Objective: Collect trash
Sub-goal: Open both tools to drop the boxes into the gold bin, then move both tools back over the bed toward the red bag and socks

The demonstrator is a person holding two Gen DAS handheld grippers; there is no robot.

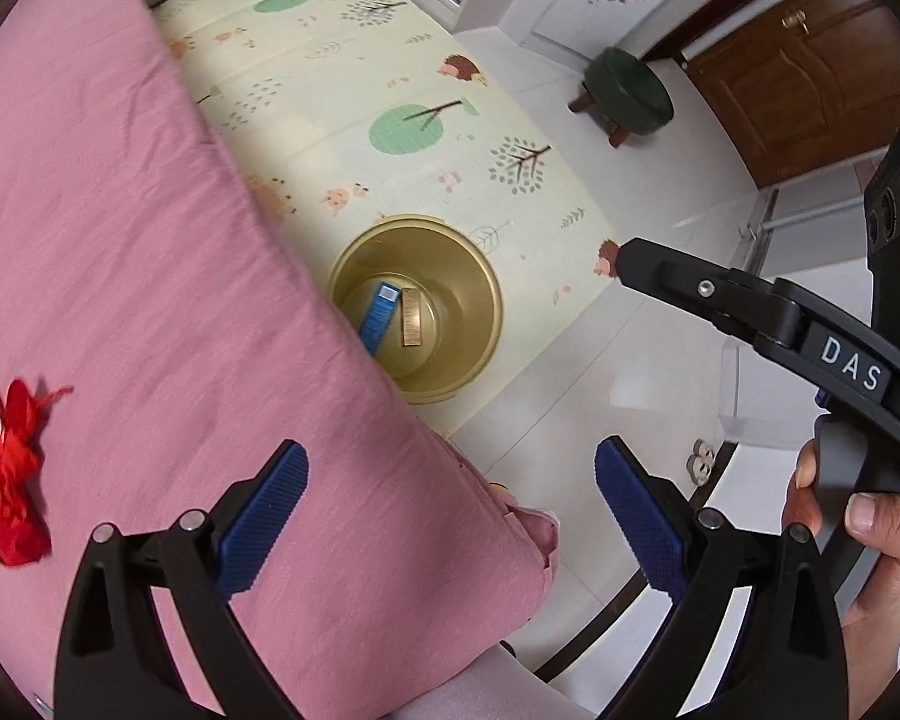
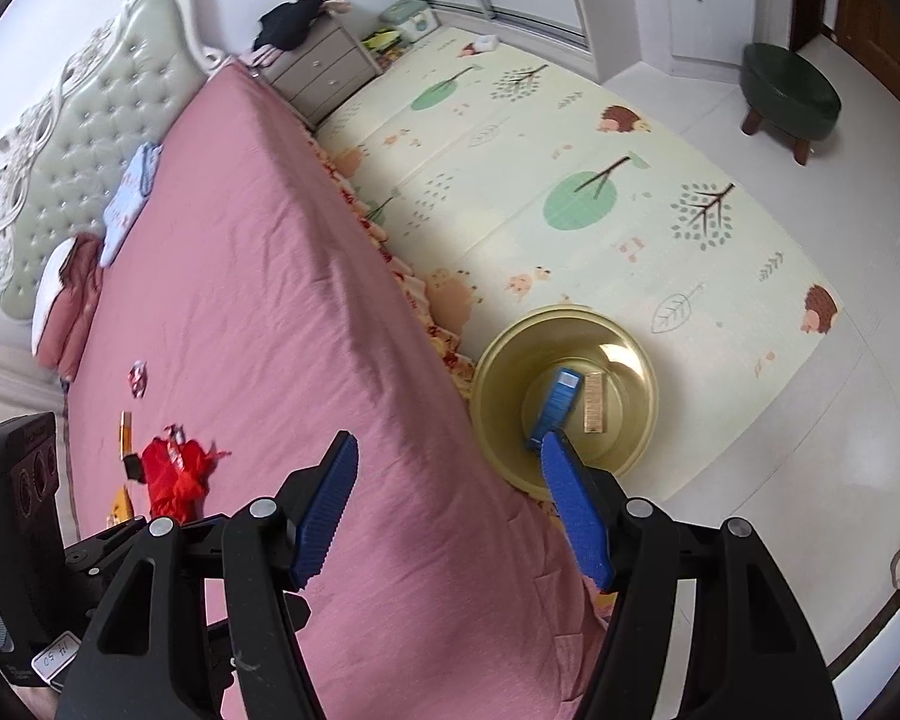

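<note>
Both tongs stand open with nothing between the pads: left tongs (image 1: 450, 516) wide over the bed corner, right tongs (image 2: 450, 504) narrower above the bed edge. Gold bin (image 1: 417, 312) sits on the floor mat just beside the bed (image 1: 120, 240), holding a blue box (image 1: 378, 318) and a tan block (image 1: 413, 321). Remaining trash is well left on the bedspread: red wrapper pile (image 2: 174, 474), small crumpled wrapper (image 2: 137, 377), bits near it. Risks: the limp red pile likely snags or sheds pieces in a pinch; a carry over the bed edge could miss the bin, partly tucked under the overhang; the two tools may collide.
</note>
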